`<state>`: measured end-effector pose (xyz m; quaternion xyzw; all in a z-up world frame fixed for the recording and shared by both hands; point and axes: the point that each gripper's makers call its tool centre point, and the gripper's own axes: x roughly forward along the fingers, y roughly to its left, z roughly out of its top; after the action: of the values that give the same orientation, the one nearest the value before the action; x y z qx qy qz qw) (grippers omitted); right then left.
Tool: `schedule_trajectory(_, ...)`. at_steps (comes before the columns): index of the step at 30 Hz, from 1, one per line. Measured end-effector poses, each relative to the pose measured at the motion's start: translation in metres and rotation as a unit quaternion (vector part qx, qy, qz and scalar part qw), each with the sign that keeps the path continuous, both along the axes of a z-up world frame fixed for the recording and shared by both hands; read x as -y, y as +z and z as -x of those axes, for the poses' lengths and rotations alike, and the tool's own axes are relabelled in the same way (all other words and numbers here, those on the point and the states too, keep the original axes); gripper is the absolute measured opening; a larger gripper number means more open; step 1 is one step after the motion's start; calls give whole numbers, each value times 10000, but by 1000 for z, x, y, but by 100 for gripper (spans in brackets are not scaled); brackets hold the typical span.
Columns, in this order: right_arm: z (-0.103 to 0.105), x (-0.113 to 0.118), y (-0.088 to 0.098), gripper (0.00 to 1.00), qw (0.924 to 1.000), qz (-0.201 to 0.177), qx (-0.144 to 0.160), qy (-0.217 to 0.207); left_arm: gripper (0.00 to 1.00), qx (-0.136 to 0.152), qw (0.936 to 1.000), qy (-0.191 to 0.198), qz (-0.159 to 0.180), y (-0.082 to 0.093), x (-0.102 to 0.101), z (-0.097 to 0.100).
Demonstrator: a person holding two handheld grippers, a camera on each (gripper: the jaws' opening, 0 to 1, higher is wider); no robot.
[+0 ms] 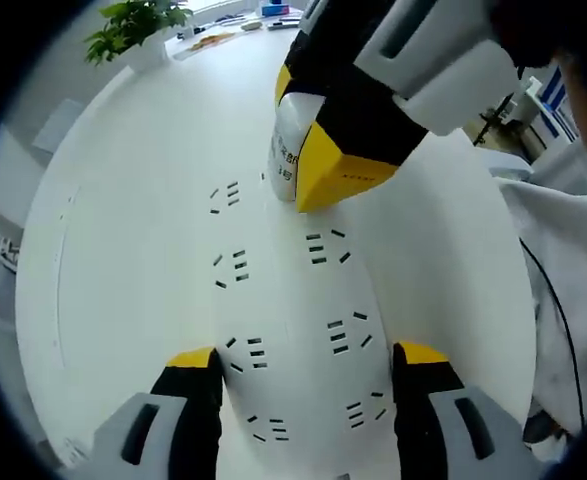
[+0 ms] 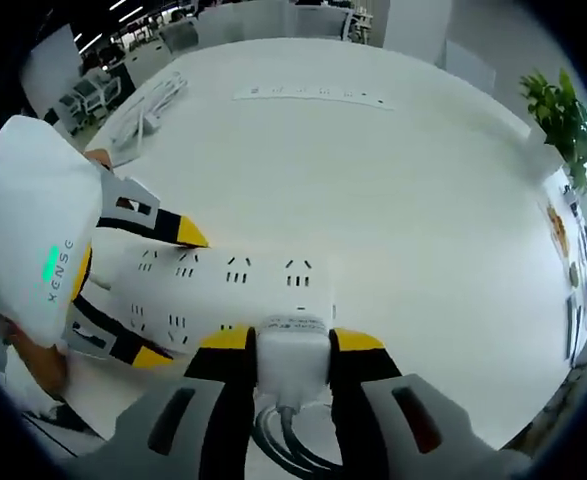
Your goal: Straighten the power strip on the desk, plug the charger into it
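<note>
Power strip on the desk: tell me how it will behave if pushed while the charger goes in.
The power strip looks rigid and flat, so it should slide rather than bend or tip. The white desk looks smooth, so it may skate. The left gripper straddles its far end, likely steadying it while the right gripper presses the charger in.

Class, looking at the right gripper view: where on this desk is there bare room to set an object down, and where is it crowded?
Free: the wide white stretch between the near power strip and the far power strip. Crowded: around the charger, where both grippers meet.
</note>
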<state>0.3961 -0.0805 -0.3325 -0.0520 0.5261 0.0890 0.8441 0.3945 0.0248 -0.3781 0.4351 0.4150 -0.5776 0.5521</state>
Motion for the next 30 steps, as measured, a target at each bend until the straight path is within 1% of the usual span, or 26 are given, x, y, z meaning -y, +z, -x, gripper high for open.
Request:
schedule_trajectory(3,-2,0,14,26,9996,-8,237,179,70,-21,10000,-5,11,0,1,0)
schedule_trajectory(4,0,0,18,26,9995,-14,275,185,70,-32,10000,-5,14,-1,1,1)
schedule_trajectory(5,3,0,21,26,9994,-10,285,210,70,-42,10000,-5,20,-1,1,1)
schedule_trajectory(8,7,3,24,24,9993,52,270,259,70,-55,10000,-14,45,-1,1,1)
schedule_trajectory(12,6,2,22,23,9992,160,210,289,70,-49,10000,-10,32,-1,2,1)
schedule_trajectory(15,6,3,22,22,9996,158,70,237,70,-53,10000,-20,42,-1,2,2)
schedule_trajectory(20,6,0,19,21,9984,410,-62,388,70,-51,10000,-62,44,-1,2,2)
schedule_trajectory(21,5,2,18,21,9987,410,-94,304,70,-52,10000,-64,45,-1,2,2)
schedule_trajectory(23,5,1,17,20,9985,416,-100,333,70,-52,10000,-66,47,-1,2,2)
schedule_trajectory(27,2,2,13,21,9994,244,-148,179,71,-51,10000,-69,48,-1,2,1)
schedule_trajectory(29,2,2,12,21,9997,163,-106,167,71,-51,10000,-65,53,-1,2,1)
schedule_trajectory(30,2,2,12,21,9998,63,-82,160,71,-52,10000,-62,56,-1,2,1)
